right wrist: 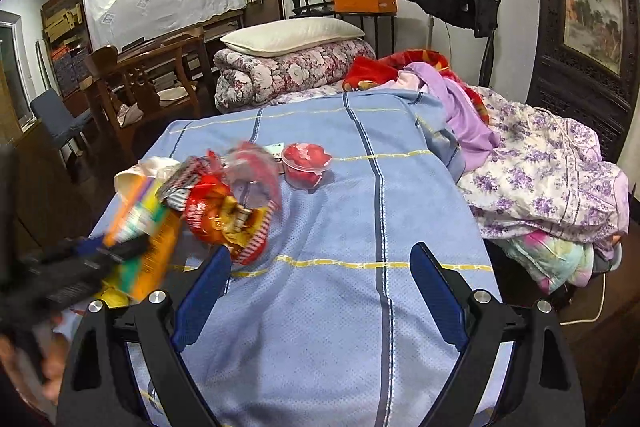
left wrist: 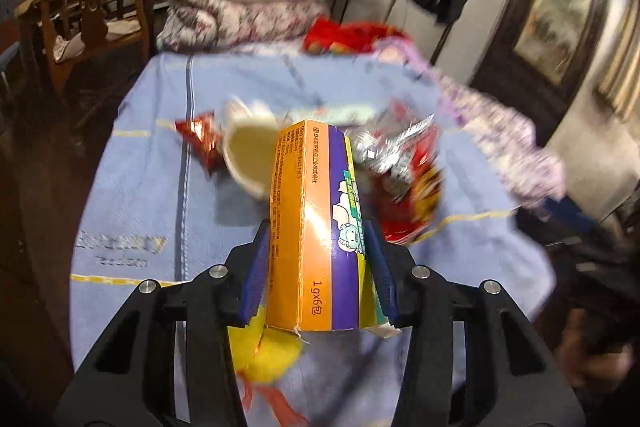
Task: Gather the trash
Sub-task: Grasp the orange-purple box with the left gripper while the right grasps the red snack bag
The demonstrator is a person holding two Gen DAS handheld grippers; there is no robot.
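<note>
The left hand-held gripper (left wrist: 316, 267) clamps the orange carton (left wrist: 316, 227); keep it squeezed, probably lifting clear. The right hand-held gripper (right wrist: 320, 287) stands apart, empty.

left black two-finger gripper with blue pads (left wrist: 318, 267): tilted downward, pads pressed on both sides of an orange-and-purple cardboard box (left wrist: 316, 227) | right black two-finger gripper with blue pads (right wrist: 320, 291): tilted downward, jaws wide apart, nothing between | bare hand (right wrist: 24, 367): blurred, lower left in right view
</note>
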